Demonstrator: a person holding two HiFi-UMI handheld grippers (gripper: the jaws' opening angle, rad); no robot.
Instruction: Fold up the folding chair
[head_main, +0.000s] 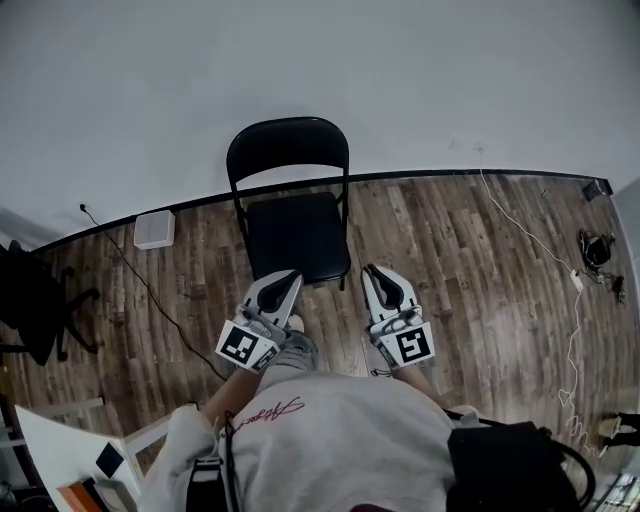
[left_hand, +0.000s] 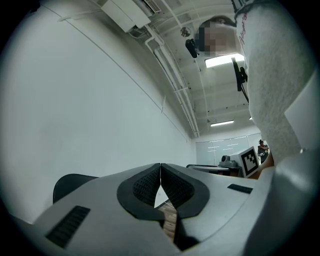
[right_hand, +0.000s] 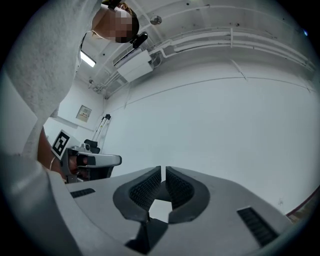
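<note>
Straight ahead of the left claw (head_main: 288, 280) and right claw (head_main: 373, 272), the folding chair (head_main: 295, 235) stands open on the wooden floor (head_main: 470, 260), backrest to the wall (head_main: 450, 80), seat front facing them. Both are clenched on nothing. By the head view, the left lies just short of the seat's front edge, the right beside its right front corner.

Left tongs (head_main: 283, 283) and right tongs (head_main: 378, 277), both closed, empty, side by side.

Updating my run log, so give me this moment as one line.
folding chair: unfolded, not gripped | left tongs: shut, empty, near chair front | right tongs: shut, empty, near chair front
</note>
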